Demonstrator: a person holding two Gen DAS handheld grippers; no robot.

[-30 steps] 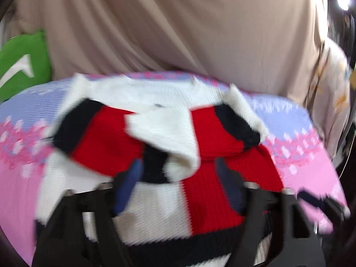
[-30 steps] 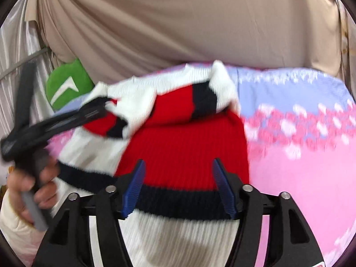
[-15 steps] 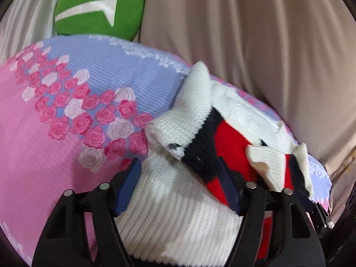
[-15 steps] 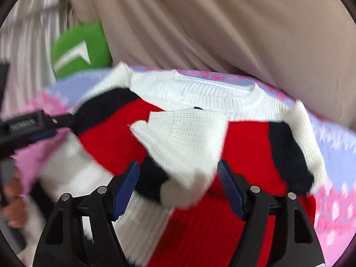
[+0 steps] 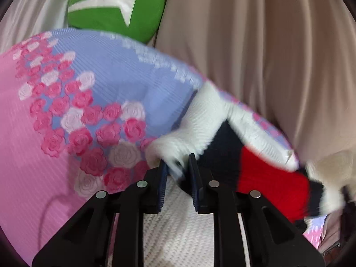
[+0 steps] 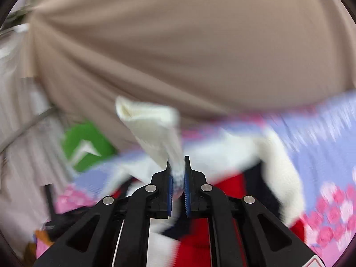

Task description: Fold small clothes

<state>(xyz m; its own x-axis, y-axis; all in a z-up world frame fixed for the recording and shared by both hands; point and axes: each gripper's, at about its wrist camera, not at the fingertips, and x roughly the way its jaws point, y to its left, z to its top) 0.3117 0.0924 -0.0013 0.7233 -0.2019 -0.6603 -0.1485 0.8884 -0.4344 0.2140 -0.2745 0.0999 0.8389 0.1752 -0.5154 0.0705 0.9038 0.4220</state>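
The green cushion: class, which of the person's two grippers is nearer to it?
Left, as far as the views show. The left gripper, closing on the sweater, sits on the cushion's side of the blanket. The right gripper grips the white sleeve farther off.

the sweater (image 5: 200, 229) lies on the bedspread (image 5: 66, 155); the cushion (image 5: 115, 6) sits far left, against the curtain (image 5: 255, 44)
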